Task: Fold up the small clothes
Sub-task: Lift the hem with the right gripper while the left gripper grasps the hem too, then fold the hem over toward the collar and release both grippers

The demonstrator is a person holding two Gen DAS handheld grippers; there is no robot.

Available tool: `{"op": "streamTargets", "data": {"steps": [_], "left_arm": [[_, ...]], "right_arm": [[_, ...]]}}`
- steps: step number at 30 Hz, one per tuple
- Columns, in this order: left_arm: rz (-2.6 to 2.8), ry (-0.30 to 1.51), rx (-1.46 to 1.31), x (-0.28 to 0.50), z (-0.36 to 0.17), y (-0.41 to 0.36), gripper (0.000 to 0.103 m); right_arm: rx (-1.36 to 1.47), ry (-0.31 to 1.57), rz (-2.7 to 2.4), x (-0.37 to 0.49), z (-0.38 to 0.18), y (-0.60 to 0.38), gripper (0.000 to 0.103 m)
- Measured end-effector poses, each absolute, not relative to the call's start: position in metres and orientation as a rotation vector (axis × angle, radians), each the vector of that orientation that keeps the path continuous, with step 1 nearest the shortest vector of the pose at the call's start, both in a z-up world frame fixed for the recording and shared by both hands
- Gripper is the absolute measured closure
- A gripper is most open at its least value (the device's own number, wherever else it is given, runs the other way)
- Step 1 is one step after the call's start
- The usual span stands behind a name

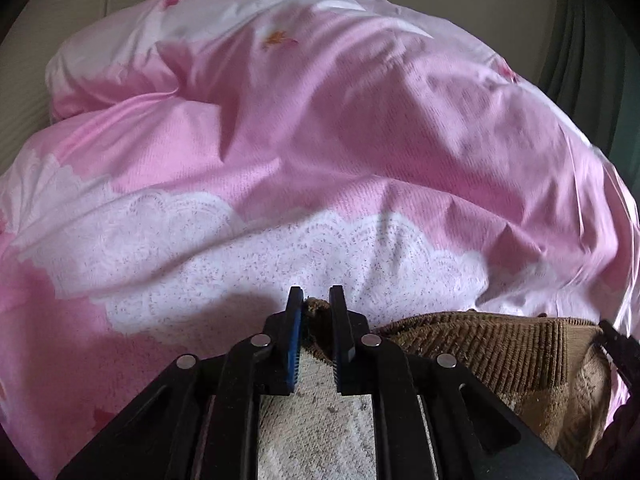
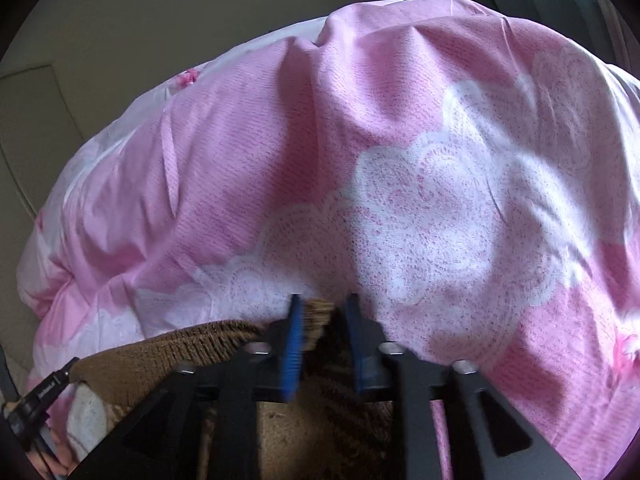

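Observation:
A small brown knitted garment with a ribbed edge (image 1: 492,344) and a pale cream part (image 1: 316,412) hangs between my two grippers above a pink bed cover. My left gripper (image 1: 316,300) is shut on one corner of the ribbed edge. My right gripper (image 2: 323,308) is shut on the other corner of the brown garment (image 2: 168,352). The right gripper's tip shows at the far right of the left wrist view (image 1: 616,340), and the left gripper's tip shows at the lower left of the right wrist view (image 2: 44,396). The garment's lower part is hidden under the grippers.
A pink quilt with white lace-like patches (image 1: 320,140) fills both views (image 2: 400,180) and lies rumpled in large folds. A beige wall (image 2: 120,40) stands behind it. A green curtain (image 1: 580,40) hangs at the right.

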State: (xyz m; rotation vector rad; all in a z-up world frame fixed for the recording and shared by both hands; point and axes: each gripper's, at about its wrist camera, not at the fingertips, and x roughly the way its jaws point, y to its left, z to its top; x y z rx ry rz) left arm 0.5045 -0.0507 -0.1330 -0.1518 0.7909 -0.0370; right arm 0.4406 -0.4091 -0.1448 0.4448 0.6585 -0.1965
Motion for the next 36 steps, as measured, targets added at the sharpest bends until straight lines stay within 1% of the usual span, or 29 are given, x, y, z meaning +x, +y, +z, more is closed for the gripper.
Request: {"op": "streamTargets", "data": {"steps": [1, 2, 7, 9, 11, 17, 20, 24, 27, 32, 36], "left_arm": [[-0.04, 0.788, -0.142, 0.504, -0.13, -0.052, 0.085], [-0.043, 0.783, -0.126, 0.502, -0.125, -0.053, 0.084], [-0.058, 0.747, -0.1, 0.484, -0.099, -0.05, 0.083], [-0.083, 0.741, -0.089, 0.47, -0.092, -0.052, 0.079], [-0.125, 0.763, -0.071, 0.461, -0.091, -0.059, 0.078], [-0.249, 0.841, -0.057, 0.43, -0.109, -0.083, 0.078], [-0.269, 0.861, -0.051, 0.417, -0.122, -0.088, 0.078], [-0.248, 0.879, -0.03, 0.419, -0.139, -0.087, 0.077], [-0.229, 0.867, -0.02, 0.424, -0.141, -0.084, 0.077], [-0.205, 0.867, -0.038, 0.44, -0.143, -0.075, 0.077], [-0.187, 0.879, -0.046, 0.452, -0.144, -0.072, 0.077]], "right_arm": [[0.437, 0.654, -0.204, 0.439, -0.143, -0.409, 0.053], [0.423, 0.648, -0.208, 0.437, -0.14, -0.407, 0.052], [0.347, 0.58, -0.216, 0.413, -0.112, -0.396, 0.051], [0.31, 0.564, -0.184, 0.403, -0.104, -0.385, 0.051], [0.274, 0.568, -0.128, 0.397, -0.101, -0.37, 0.051], [0.24, 0.688, 0.054, 0.393, -0.115, -0.325, 0.051], [0.168, 0.715, 0.107, 0.387, -0.123, -0.295, 0.051], [-0.002, 0.743, 0.131, 0.388, -0.137, -0.254, 0.052], [-0.036, 0.798, 0.135, 0.399, -0.149, -0.244, 0.052], [-0.046, 0.821, 0.086, 0.43, -0.155, -0.244, 0.052], [0.007, 0.887, 0.075, 0.458, -0.164, -0.254, 0.052]]}}
